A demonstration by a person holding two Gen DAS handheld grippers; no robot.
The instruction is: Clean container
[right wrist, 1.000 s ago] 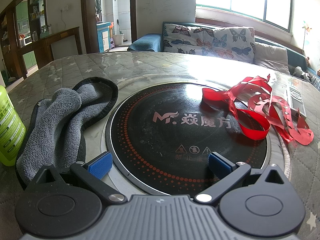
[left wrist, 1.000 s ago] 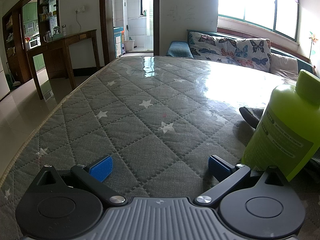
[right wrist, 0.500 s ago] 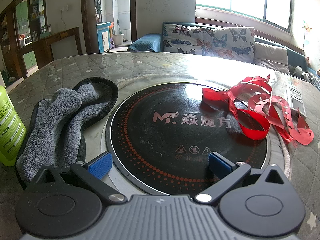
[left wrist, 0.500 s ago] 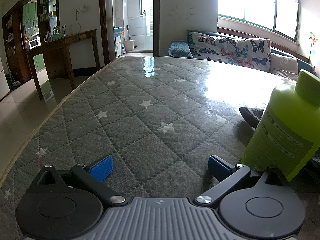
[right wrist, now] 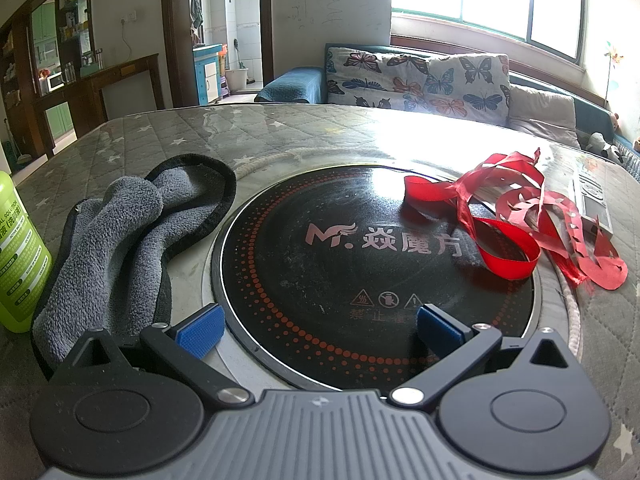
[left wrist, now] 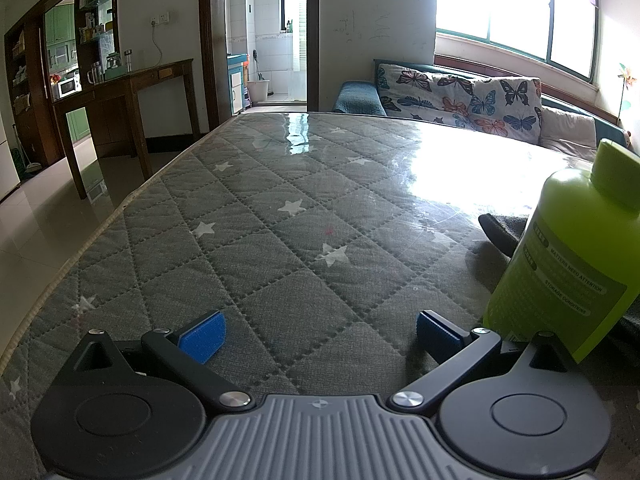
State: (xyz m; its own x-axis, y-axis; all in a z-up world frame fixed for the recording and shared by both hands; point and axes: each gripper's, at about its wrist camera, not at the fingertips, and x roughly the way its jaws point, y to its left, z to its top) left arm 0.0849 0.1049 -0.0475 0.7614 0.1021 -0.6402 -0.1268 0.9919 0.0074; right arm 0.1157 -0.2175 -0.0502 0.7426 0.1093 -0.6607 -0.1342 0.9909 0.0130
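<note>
Nothing is held yet, so the cleaning appears not to have begun. The round black cooktop (right wrist: pixel 376 256), apparently the thing to clean, lies on the quilted table (left wrist: pixel 256 240) directly ahead of the right gripper (right wrist: pixel 318 326), whose fingers are spread wide and empty. Red ribbon (right wrist: pixel 508 220) litters the cooktop's right side; a grey cloth (right wrist: pixel 120 232) lies just left of it, a green bottle (right wrist: pixel 18 256) farther left. The left gripper (left wrist: pixel 318 330), also spread and empty, sits beside that bottle. Likely next: clearing the ribbon or taking the cloth. The cooktop reads "MF." followed by Chinese characters; the bottle label reads "MATTERS NEED ATTENTION".
</note>
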